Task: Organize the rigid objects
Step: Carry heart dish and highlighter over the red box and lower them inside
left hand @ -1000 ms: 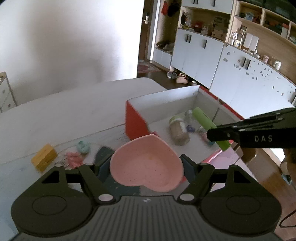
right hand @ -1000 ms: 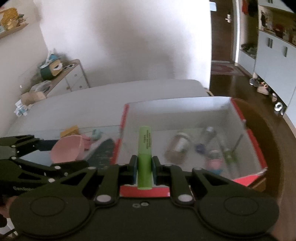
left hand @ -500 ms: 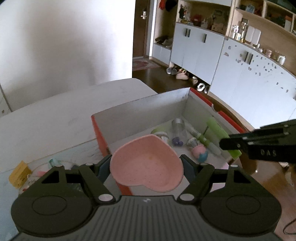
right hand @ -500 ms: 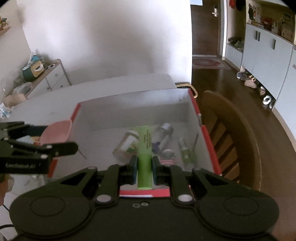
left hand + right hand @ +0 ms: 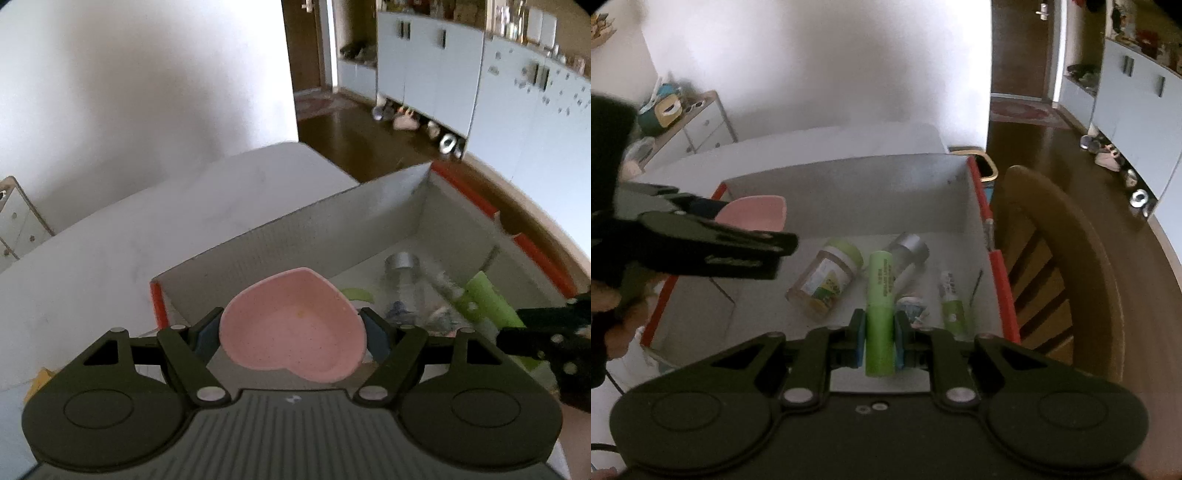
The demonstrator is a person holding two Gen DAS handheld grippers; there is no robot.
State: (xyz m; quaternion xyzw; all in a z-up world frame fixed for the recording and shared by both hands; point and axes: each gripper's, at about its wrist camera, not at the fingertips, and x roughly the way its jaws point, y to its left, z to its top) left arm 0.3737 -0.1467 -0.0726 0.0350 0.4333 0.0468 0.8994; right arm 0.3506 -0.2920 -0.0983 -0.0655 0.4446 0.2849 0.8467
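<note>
Both tools are loaded. Left gripper point(image 5: 293, 328) clamps a pink heart-shaped ceramic dish point(image 5: 293, 325) by its two sides and holds it above the near-left corner of the white cardboard box with red outer walls point(image 5: 295, 236). Right gripper point(image 5: 880, 338) pinches a lime-green plastic tube point(image 5: 880, 295) upright along its fingers, over the box's near edge.

Several pieces already lie on the box floor: a clear jar with a pale green lid point(image 5: 827, 280), a clear bottle with a silver cap point(image 5: 908, 254), a small white-and-green tube point(image 5: 951, 302) near the right wall, and a little rounded pink-and-blue item point(image 5: 911, 308), too blurred to name.

By my reading the sorting is well along: these two carried pieces look ready to be lowered and released. A yellow block point(image 5: 37, 384) on the white table point(image 5: 110, 240) outside the left wall looks left to collect.
</note>
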